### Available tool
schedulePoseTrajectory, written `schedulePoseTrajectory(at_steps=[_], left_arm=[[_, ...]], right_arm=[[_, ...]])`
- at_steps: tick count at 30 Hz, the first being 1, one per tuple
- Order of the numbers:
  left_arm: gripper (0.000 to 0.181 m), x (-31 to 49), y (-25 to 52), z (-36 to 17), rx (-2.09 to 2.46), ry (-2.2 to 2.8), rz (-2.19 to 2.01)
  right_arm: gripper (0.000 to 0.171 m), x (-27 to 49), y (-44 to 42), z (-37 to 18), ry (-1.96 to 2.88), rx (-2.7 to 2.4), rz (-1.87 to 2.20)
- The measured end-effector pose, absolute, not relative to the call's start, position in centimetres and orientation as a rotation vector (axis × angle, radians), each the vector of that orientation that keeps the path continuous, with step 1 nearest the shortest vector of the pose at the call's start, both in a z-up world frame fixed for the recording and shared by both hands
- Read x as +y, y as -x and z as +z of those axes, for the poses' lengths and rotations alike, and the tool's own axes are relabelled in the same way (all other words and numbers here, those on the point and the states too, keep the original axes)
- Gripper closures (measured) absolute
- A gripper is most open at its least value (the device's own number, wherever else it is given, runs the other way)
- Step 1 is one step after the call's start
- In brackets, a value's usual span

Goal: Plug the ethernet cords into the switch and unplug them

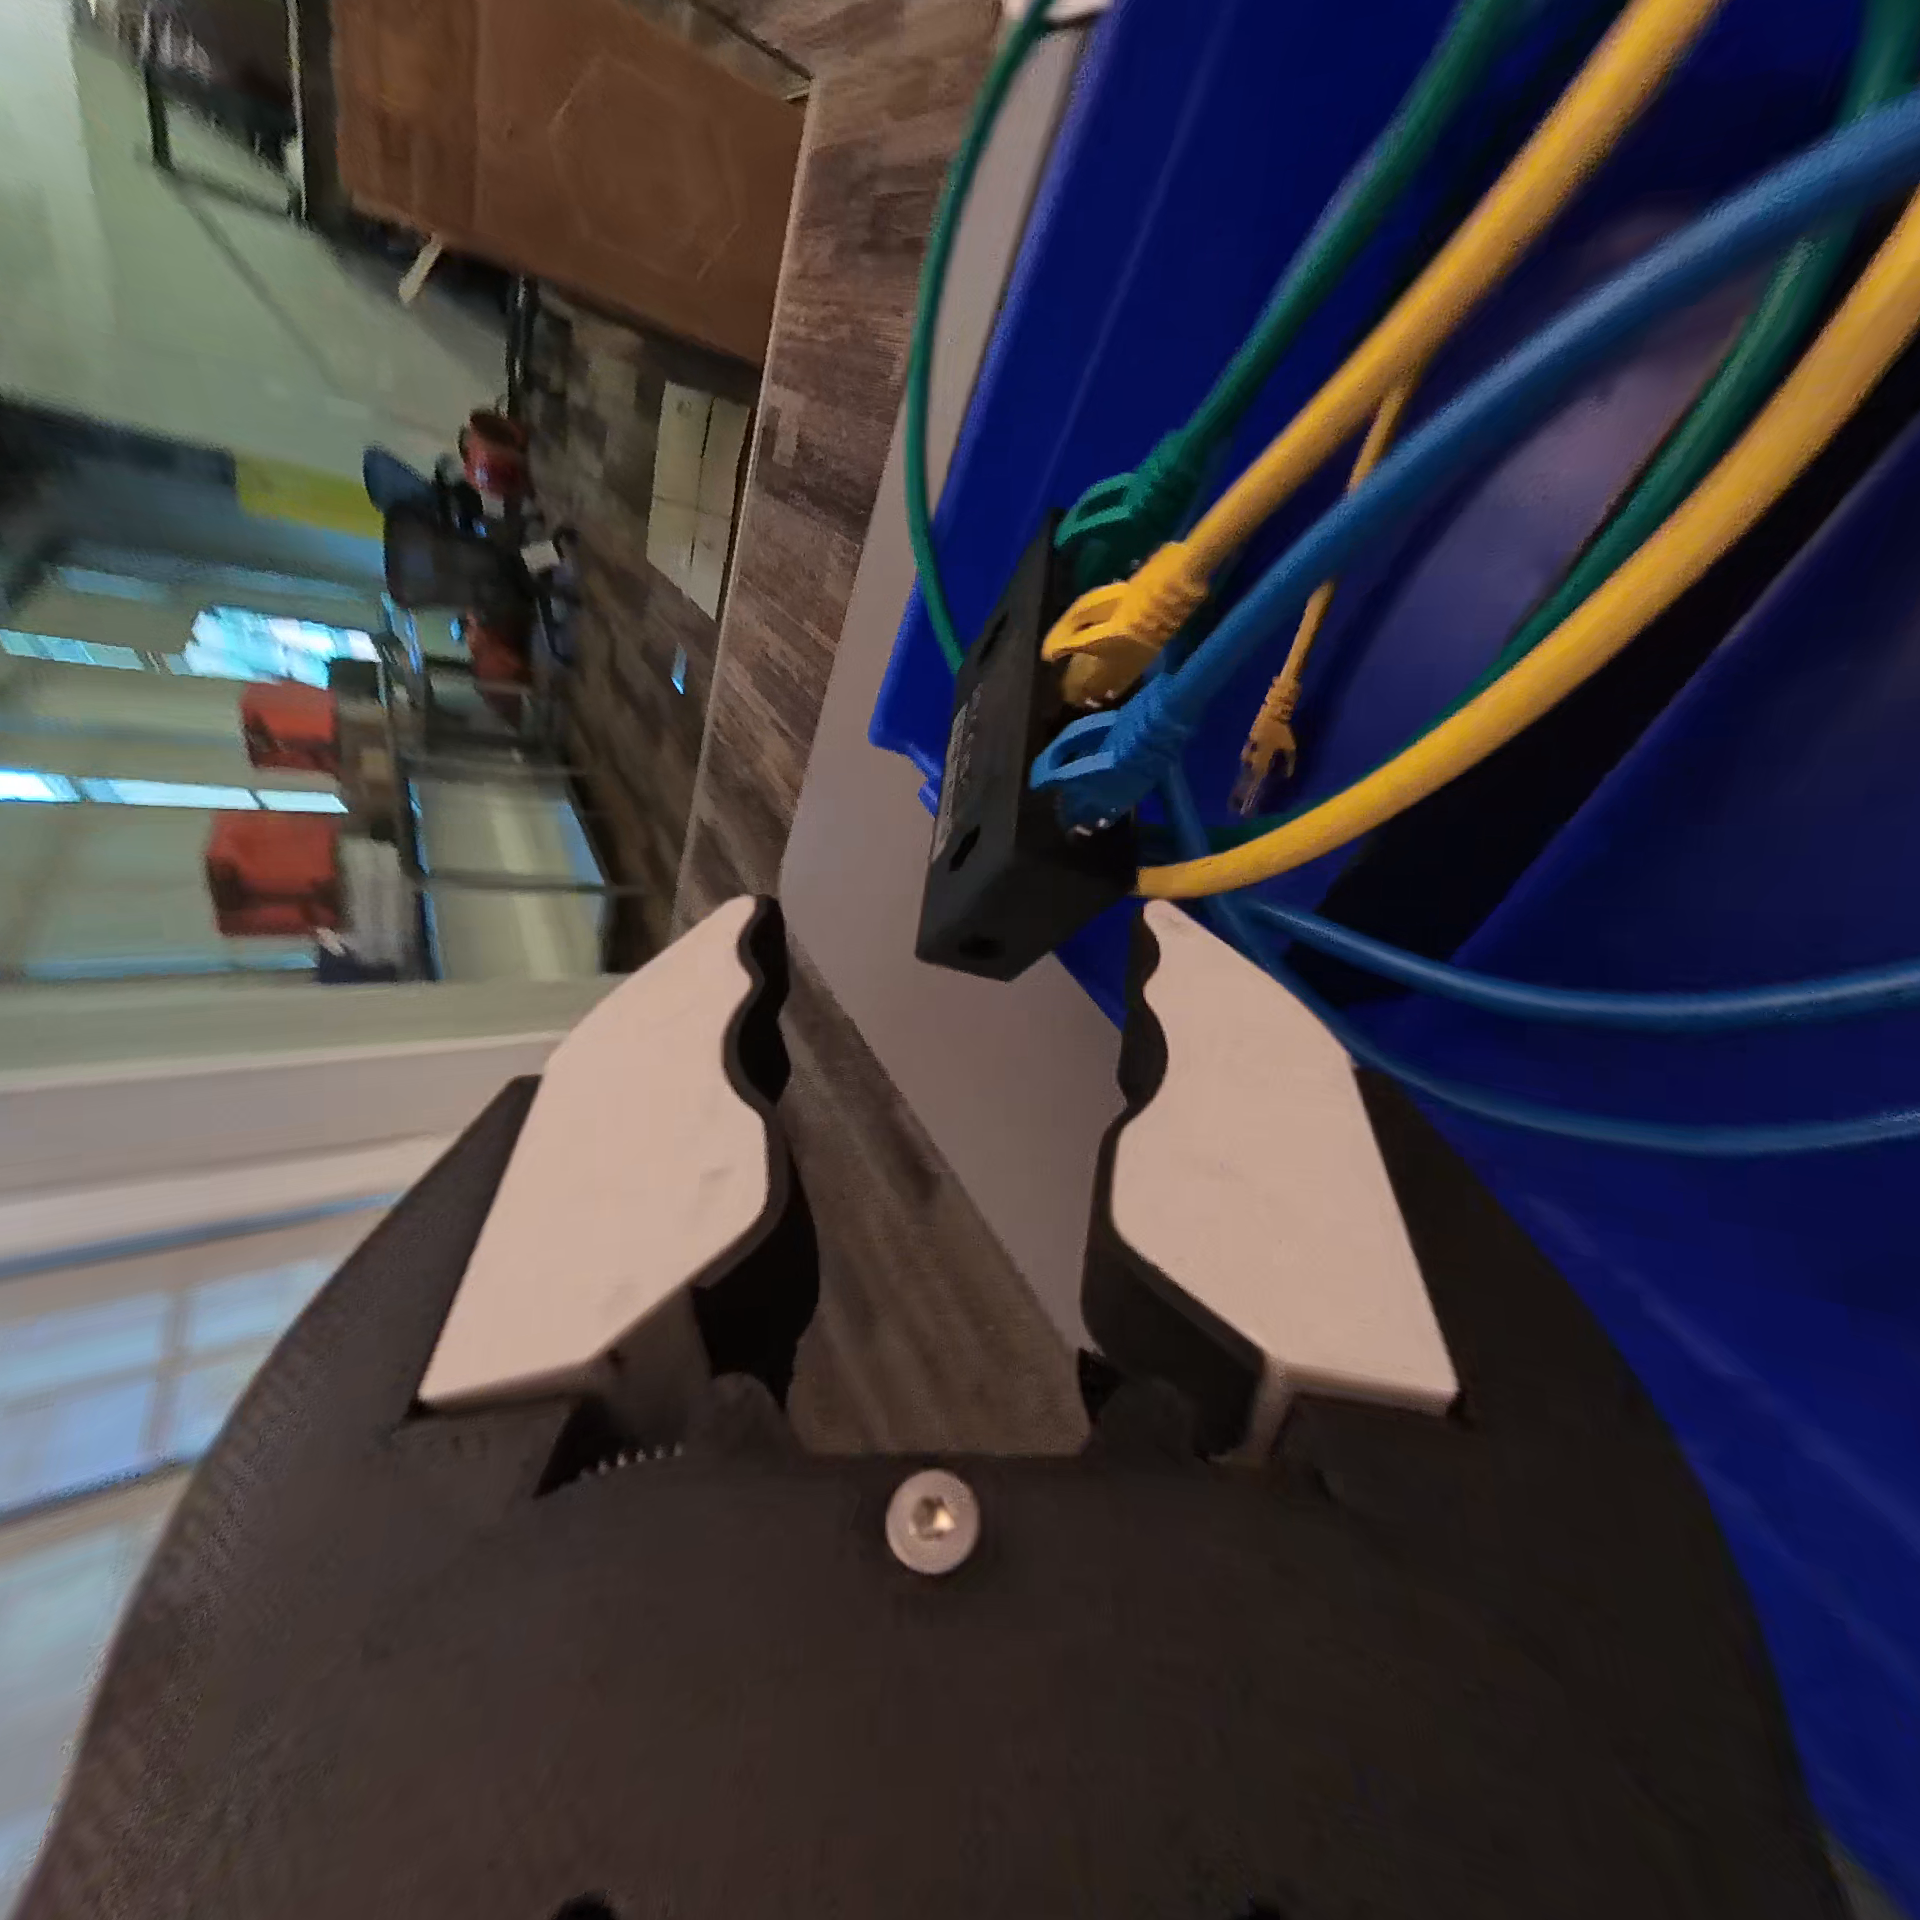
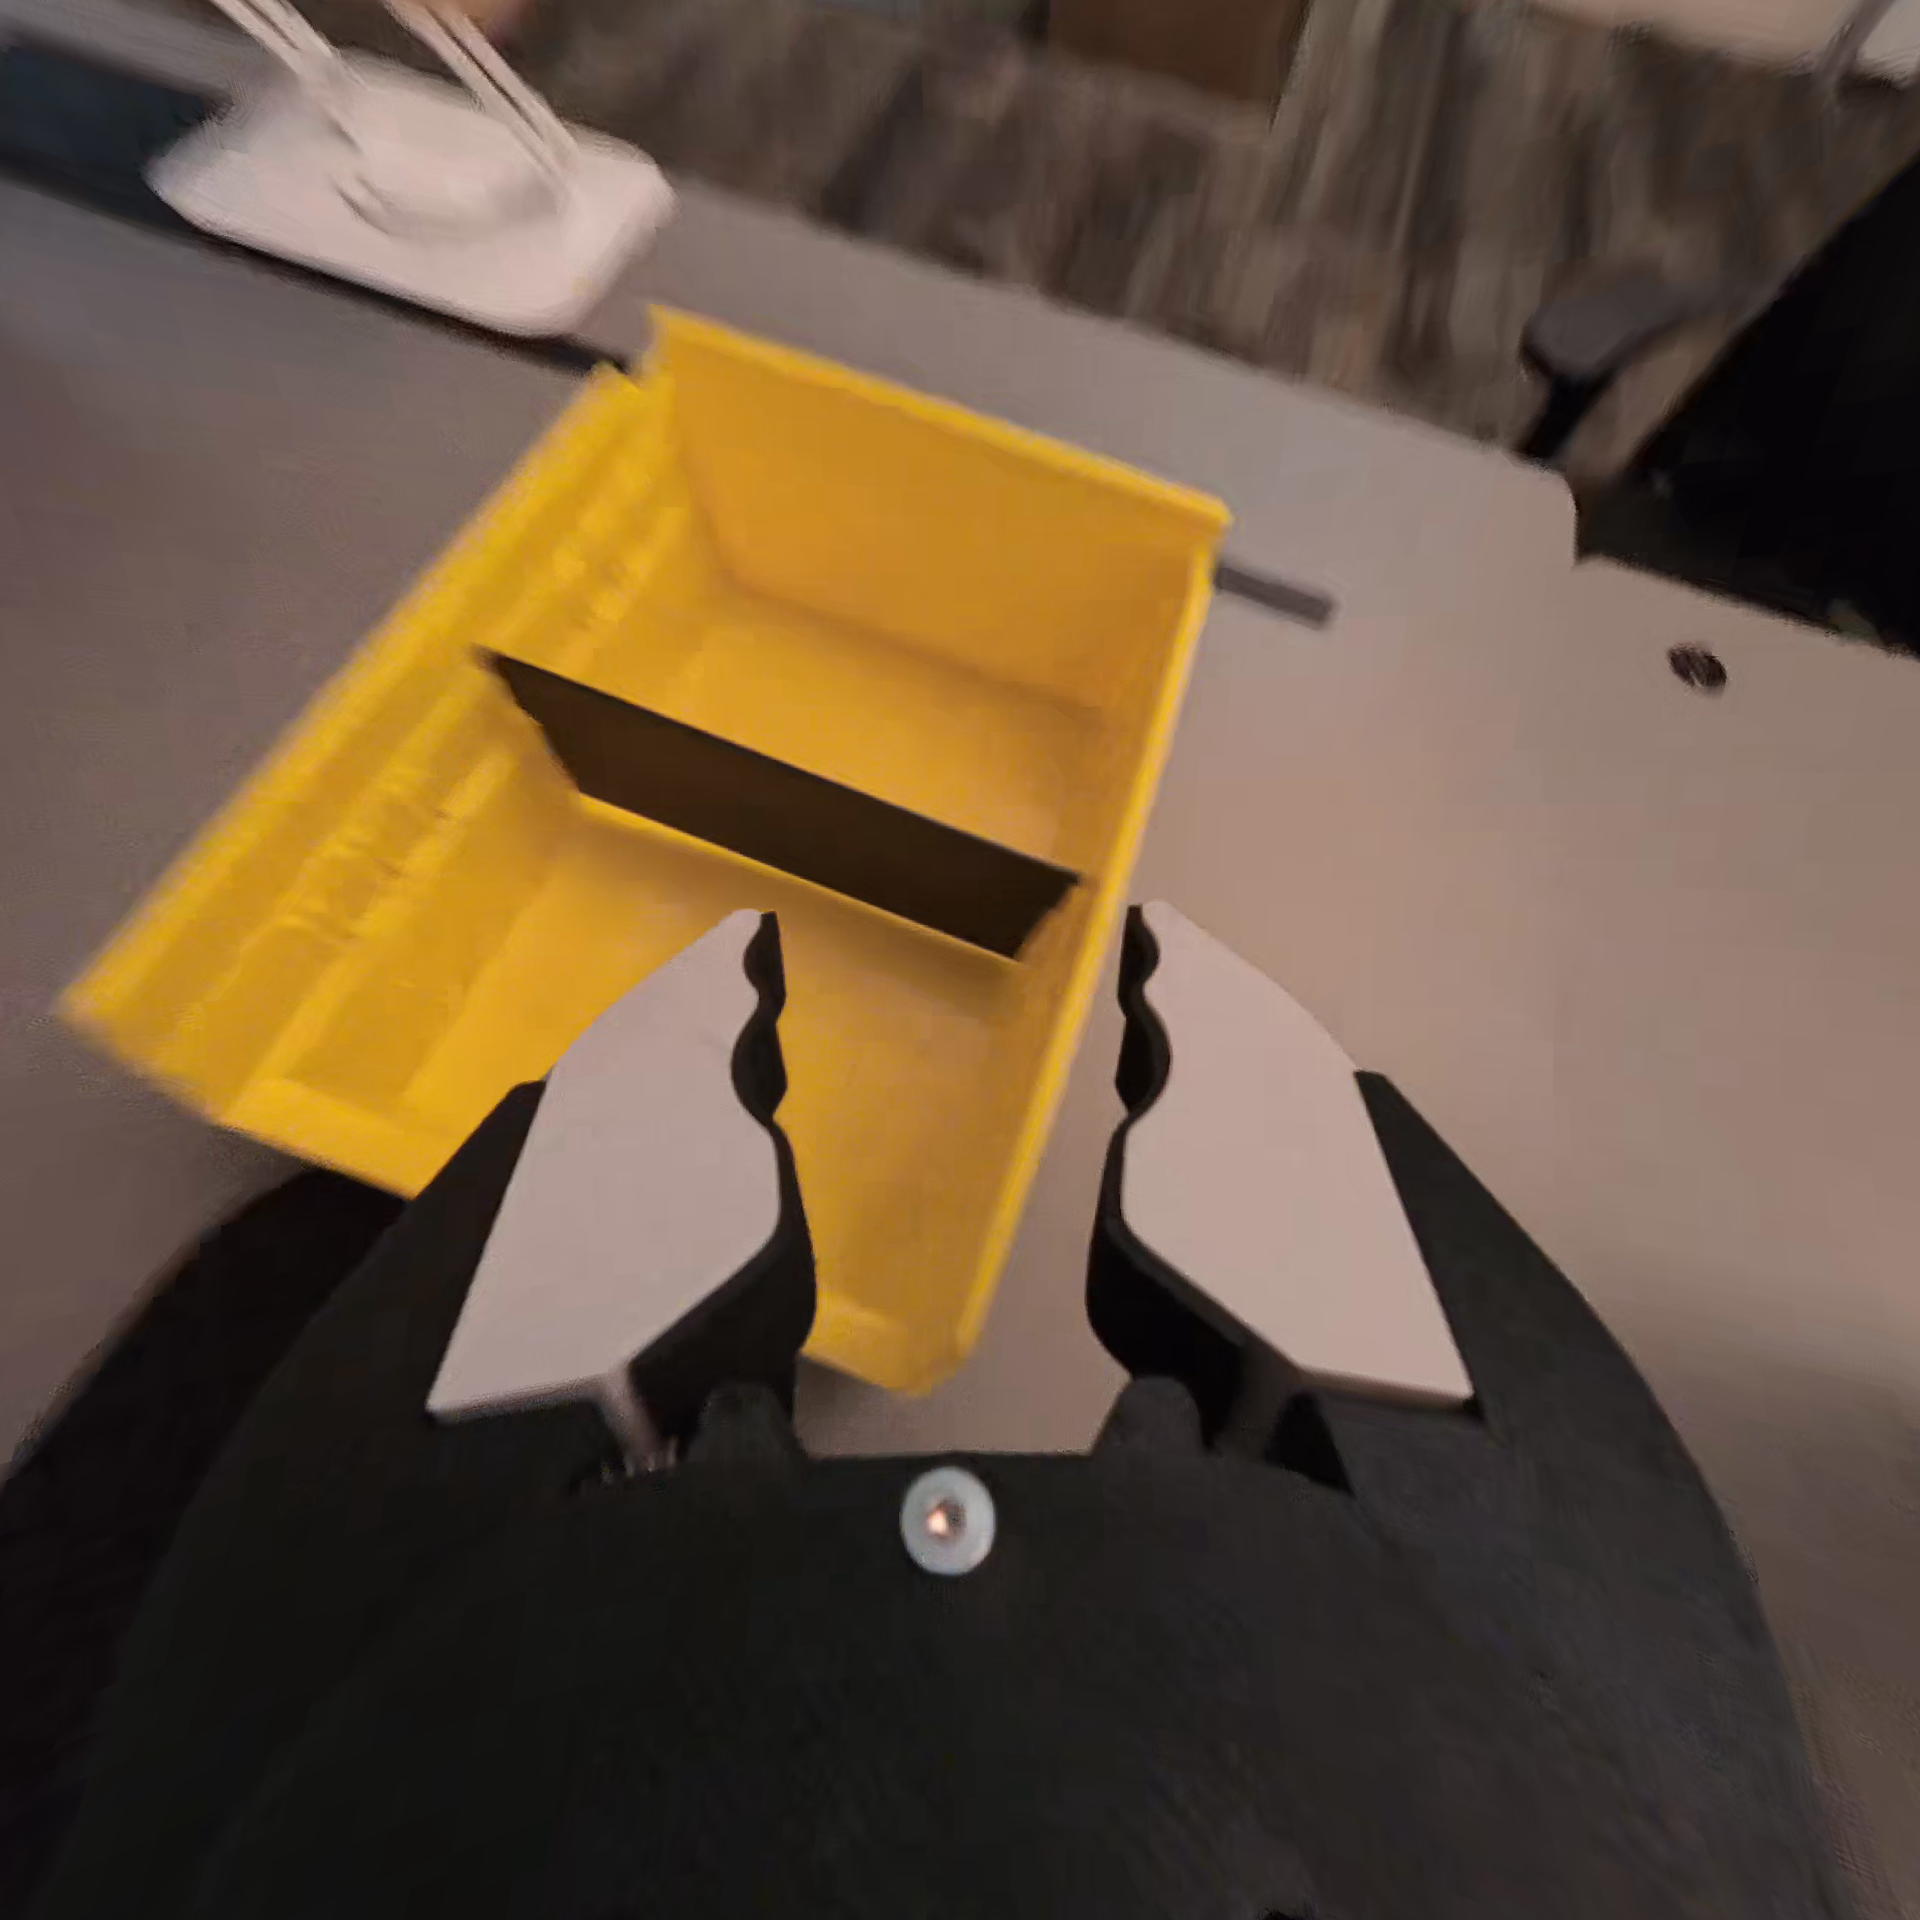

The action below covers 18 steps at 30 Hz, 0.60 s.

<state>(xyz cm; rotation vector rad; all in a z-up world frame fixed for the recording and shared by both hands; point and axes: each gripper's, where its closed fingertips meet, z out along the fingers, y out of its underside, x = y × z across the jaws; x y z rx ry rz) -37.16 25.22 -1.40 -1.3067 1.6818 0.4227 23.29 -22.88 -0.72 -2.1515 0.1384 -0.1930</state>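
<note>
Switch (image 1: 1013, 774), a slim black box, lies just ahead of the left gripper (image 1: 956, 920) and slightly to the right of the jaw line, its long axis running roughly along the approach direction. Left jaws stand apart, holding nothing. Three connectors sit at its port face: green plug (image 1: 1117, 509), yellow plug (image 1: 1117, 623), blue plug (image 1: 1107, 743), seemingly seated, though the view is too oblique to confirm. A second yellow connector (image 1: 1270, 738) dangles free beside them. Switch and cords lie in a blue bin (image 1: 1662, 1351) on the bench (image 1: 914, 987).

Right gripper (image 2: 951, 920), jaws likewise apart and empty, hangs over a yellow bin (image 2: 883, 499) with a black divider (image 2: 790, 800); no switch shows there. Left gripper is judged the nearer.

Looped cords cross close beside the ports and may foul the jaws
</note>
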Motion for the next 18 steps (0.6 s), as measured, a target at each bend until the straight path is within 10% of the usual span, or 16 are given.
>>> schedulePoseTrajectory(at_steps=[18], left_arm=[[0.149,28.3,33.7,-0.7,1.909,0.854,0.84]], right_arm=[[0.101,-27.4,-7.5,5.8,1.788,-0.118,-0.031]])
